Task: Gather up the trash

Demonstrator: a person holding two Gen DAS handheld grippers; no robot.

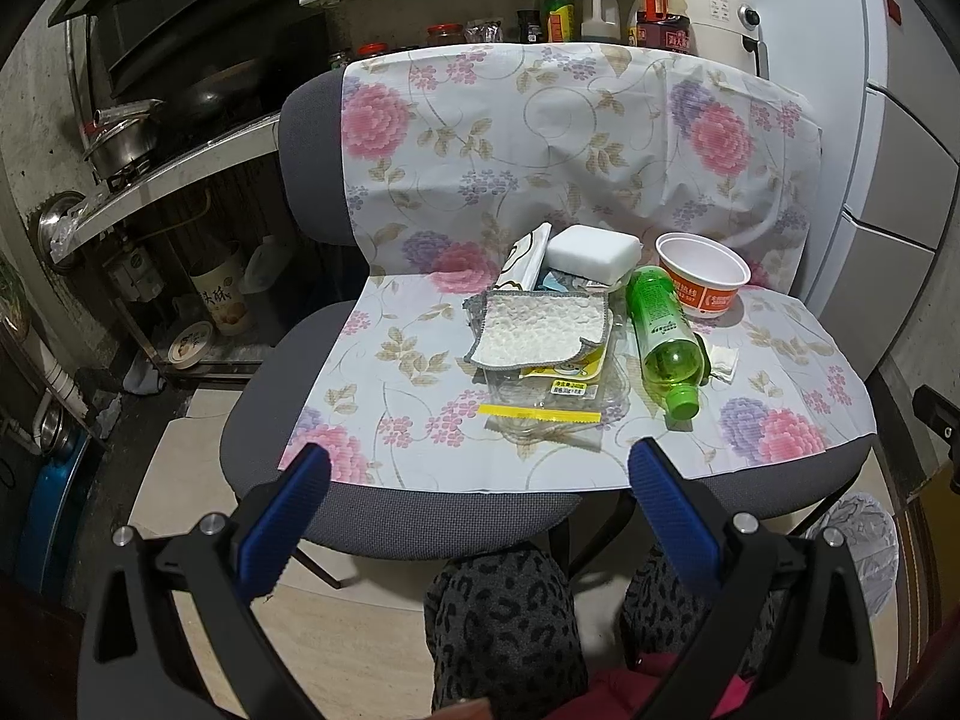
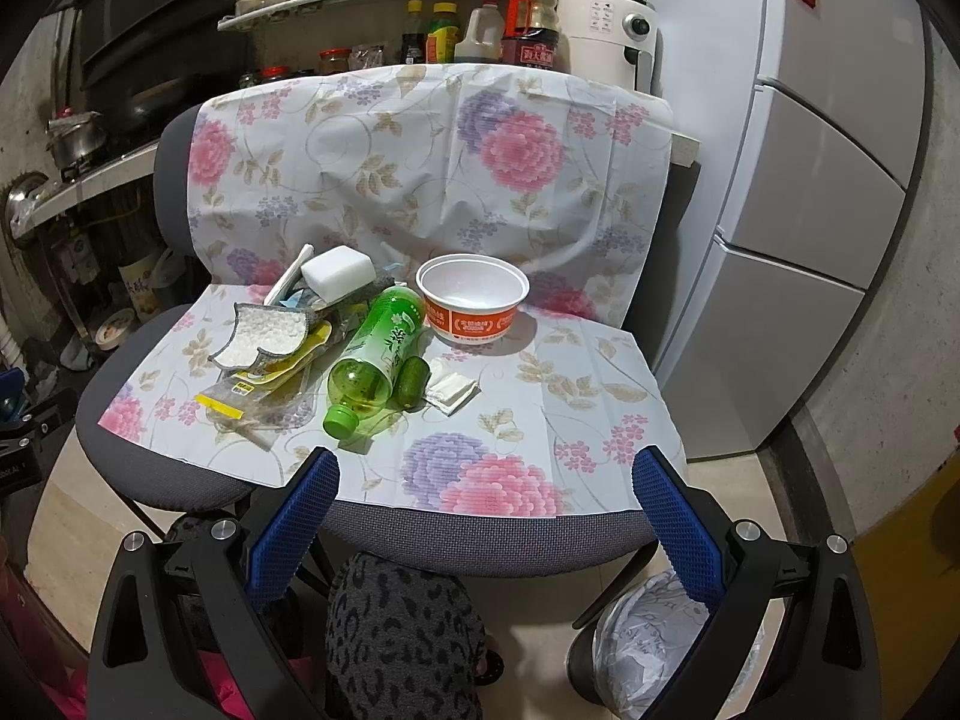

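On the grey chair (image 1: pixel 264 420) seat, seen from the left wrist, a floral cloth (image 1: pixel 540 138) carries the trash: a green plastic bottle (image 1: pixel 663 336) lying on its side, an orange paper bowl (image 1: pixel 702 273) just behind it, a white foam block (image 1: pixel 591 252), a grey-edged rag (image 1: pixel 537 324) resting on a clear plastic bag (image 1: pixel 540 414), and a folded tissue (image 1: pixel 723 360) beside the bottle. The left hand-held gripper (image 1: pixel 480 504) hangs before the seat edge, fingers spread wide, holding nothing.

From the right wrist, the bottle (image 2: pixel 375 354) lies near the middle of the cloth (image 2: pixel 540 396), the bowl (image 2: pixel 474 300) upright just behind it, the tissue (image 2: pixel 450 390) close to its right. The right hand-held gripper (image 2: pixel 486 498) is likewise spread and empty. A lined bin (image 2: pixel 648 642) stands on the floor below the seat's right corner.
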